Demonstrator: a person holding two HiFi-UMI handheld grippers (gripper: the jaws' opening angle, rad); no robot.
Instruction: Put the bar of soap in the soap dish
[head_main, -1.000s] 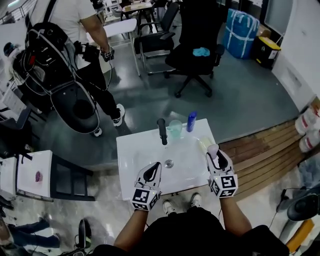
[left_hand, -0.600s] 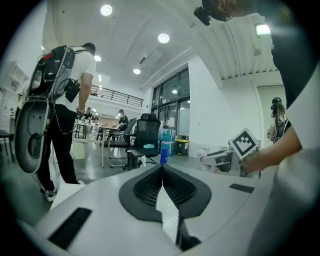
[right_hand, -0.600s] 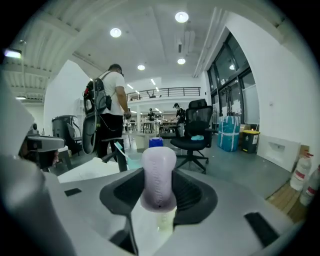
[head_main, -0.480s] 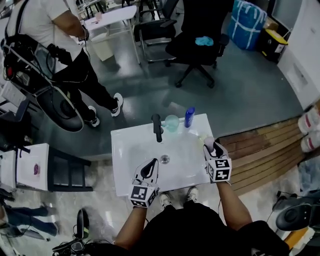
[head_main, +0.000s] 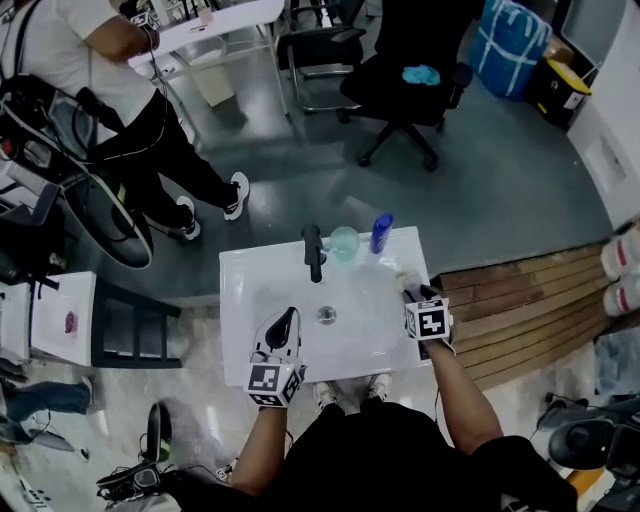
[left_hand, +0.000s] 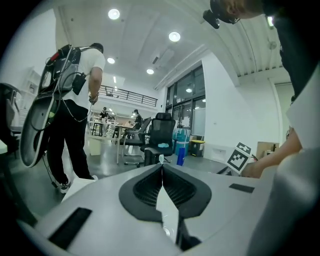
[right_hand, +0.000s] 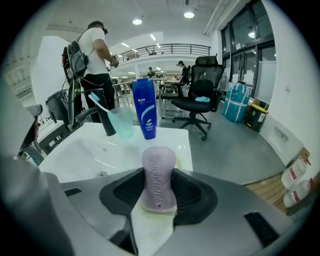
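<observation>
Counts: 2 grippers, 1 bar of soap, 1 soap dish, 1 sink, 1 faucet, 1 cup with 1 toothbrush in it, 1 blue bottle.

Right gripper (head_main: 414, 293): jaws narrow, clamped on the bar of soap (right_hand: 159, 182). The bar is pale purple and stands on end between the pads, held by its two long sides, top sticking out above the jaws. The gripper sits over the right rim of the sink (head_main: 250, 290).

Soap dish (right_hand: 152, 220): pale yellow, on the sink's right edge, directly under the bar. The bar's lower end is down at the dish; can't tell if it touches.

Left gripper (left_hand: 161, 167): jaws fully together, tips meeting, nothing between them. It hangs over the front left of the basin, pointing toward the faucet, well apart from the soap.

Back of the sink, left to right: black faucet (head_main: 313, 252), teal cup (head_main: 343, 243), blue bottle (head_main: 380, 232), all upright. The cup is just beside the faucet and the bottle just beside the cup. The toothbrush (right_hand: 97, 102) leans out of the cup to the left.

Beyond the sink: 1 black office chair (head_main: 410, 70) and 1 person (head_main: 60, 40) standing with a backpack rig.
</observation>
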